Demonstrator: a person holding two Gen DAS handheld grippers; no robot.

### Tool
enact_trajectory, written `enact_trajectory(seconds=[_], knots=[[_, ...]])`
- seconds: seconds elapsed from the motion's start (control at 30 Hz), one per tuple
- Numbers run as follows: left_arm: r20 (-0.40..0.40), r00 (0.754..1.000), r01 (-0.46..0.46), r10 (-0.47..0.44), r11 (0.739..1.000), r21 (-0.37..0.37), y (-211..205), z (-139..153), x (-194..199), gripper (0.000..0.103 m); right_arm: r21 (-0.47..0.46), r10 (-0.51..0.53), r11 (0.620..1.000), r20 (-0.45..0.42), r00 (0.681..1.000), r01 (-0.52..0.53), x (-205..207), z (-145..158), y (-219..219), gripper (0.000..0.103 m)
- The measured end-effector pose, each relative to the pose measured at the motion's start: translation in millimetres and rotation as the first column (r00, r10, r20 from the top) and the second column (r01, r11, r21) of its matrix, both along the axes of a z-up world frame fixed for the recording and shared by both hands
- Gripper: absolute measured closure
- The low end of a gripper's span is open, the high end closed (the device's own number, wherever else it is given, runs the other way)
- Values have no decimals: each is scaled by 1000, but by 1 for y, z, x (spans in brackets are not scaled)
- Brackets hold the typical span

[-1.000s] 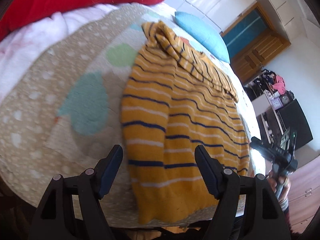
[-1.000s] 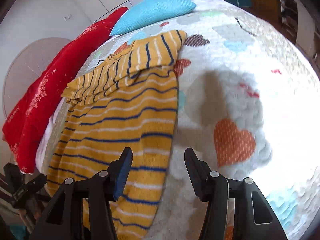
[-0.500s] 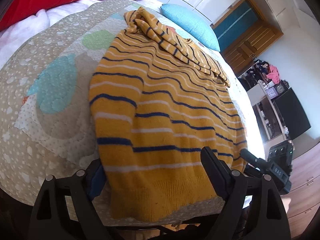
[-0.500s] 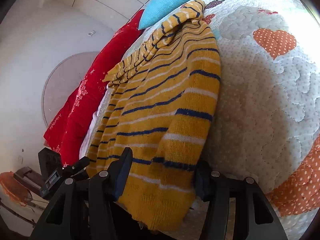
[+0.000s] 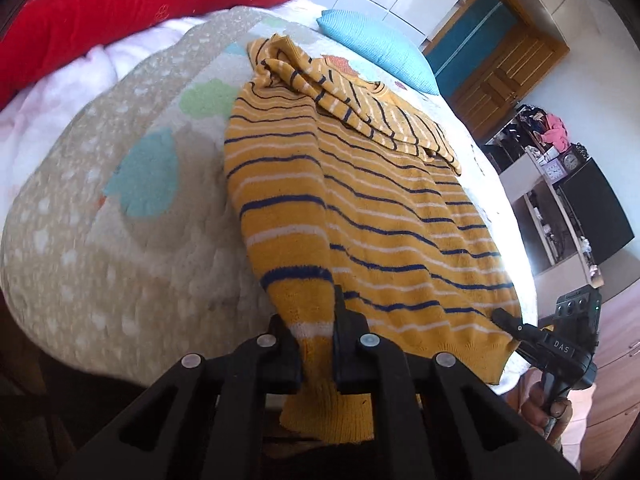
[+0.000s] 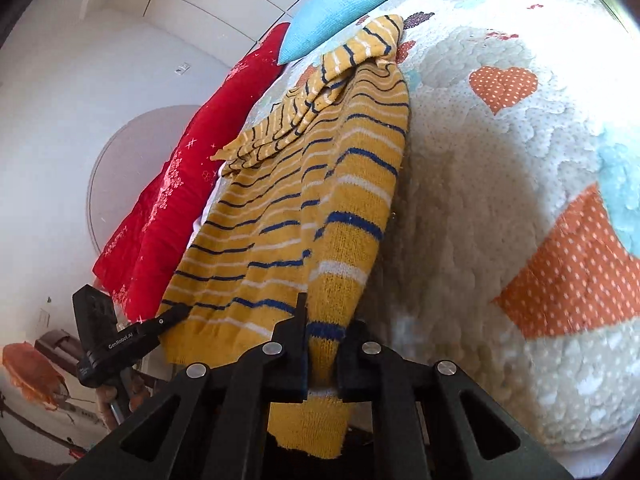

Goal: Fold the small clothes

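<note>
1. Nearest, the left gripper [image 5: 316,344] and right gripper [image 6: 322,354] each pinched a hem corner of the mustard-yellow knitted sweater with navy and white stripes [image 5: 360,216].
2. Beyond, it lay on the patchwork quilt [image 5: 120,240], sleeves folded in.
3. Judged: the bottom-to-top fold was starting; next, both corners needed lifting evenly toward the collar.

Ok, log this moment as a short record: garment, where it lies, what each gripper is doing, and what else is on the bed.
garment: yellow sweater with navy and white stripes
surface: patchwork quilt on a bed
sleeves: folded across the upper part of the sweater
left gripper: shut on the hem at the sweater's left corner
right gripper: shut on the hem at the sweater's right corner
hem: hanging past the near edge of the bed
pillows: red pillow, blue pillow beyond the sweater
</note>
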State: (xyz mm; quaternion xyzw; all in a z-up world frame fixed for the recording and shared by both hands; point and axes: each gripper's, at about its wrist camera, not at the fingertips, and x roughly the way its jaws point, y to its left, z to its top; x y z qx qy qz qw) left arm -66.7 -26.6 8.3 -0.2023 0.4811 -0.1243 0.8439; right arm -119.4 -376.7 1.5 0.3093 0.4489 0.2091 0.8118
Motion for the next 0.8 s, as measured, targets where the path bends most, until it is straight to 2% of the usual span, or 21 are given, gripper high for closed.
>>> enact_trajectory(seconds=[0.17,0.27,0.33,0.37,0.43,0.47,0.5,0.6,0.7,0.8], knots=[[-33,999,-26,24,997,-68,14,-19,-23,93,-94,55,994,-49,997,-59,-34,-13,4,92],[-58,998,-37,34,998,-50,18,-24,-23,92,-94,33,995,-78,996,-40,-38,-21,-1,88],[-58,998,-32,32,999,0,16,-20,-24,89,-105,20,994,-87,996,-29,-38,-21,-5,87],[-55,998,-27,29,999,34,16,-17,-25,85,-120,14,992,-91,996,-25,-39,-21,-6,82],[-42,998,-33,37,996,83,15,-11,-28,54,-143,-4,990,-89,996,-9,-43,-20,-12,70],[-24,998,-49,52,993,112,18,-6,-31,47,-148,-17,989,-85,996,5,-45,-19,-15,65],[-8,998,-62,63,989,133,19,-1,-33,42,-152,-32,988,-82,996,19,-46,-18,-19,65],[30,997,-80,75,976,201,21,11,-39,40,-153,-66,987,-71,995,55,-49,-17,-30,63],[64,994,-107,93,957,268,20,20,-36,32,-166,-81,984,-74,994,68,-46,-16,-32,60],[79,992,-124,102,924,362,12,22,-32,32,-170,-80,983,-75,994,67,-42,-15,-27,56]])
